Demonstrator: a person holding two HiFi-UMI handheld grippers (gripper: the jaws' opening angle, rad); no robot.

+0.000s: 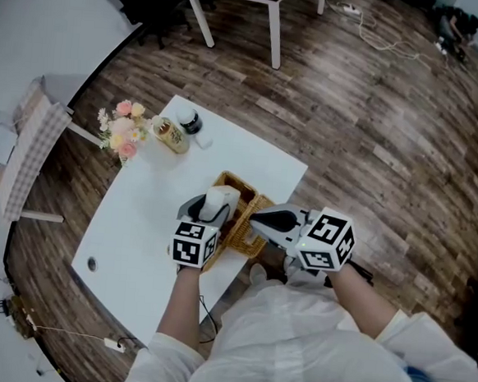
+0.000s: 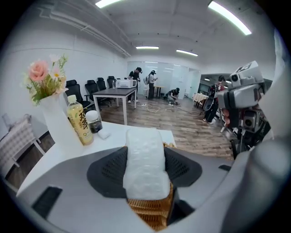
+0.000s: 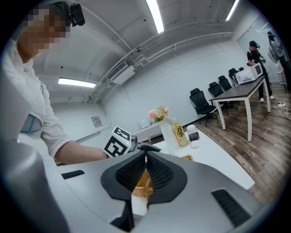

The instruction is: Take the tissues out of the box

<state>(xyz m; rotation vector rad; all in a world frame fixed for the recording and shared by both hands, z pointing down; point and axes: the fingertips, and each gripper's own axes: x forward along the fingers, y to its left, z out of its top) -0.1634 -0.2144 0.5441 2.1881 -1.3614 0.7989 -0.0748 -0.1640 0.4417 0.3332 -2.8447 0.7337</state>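
White tissue pack [image 2: 144, 166] clamped in left gripper [image 2: 145, 152], above wicker box [image 2: 152, 213].

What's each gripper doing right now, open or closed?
Left gripper: closed on the tissue wad, over the wicker box.
Right gripper: closed on the wicker box's rim.

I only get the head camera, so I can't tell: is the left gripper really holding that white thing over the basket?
Observer: Yes. In the left gripper view the left gripper presses its pads on both sides of the tissue pack.
Operator: Is it out of the basket?
Observer: Wicker shows straight under the pack's lower end; I can't tell if they touch.
Operator: And the right gripper?
Observer: Its jaw tips meet, with wicker showing through the gap below them.
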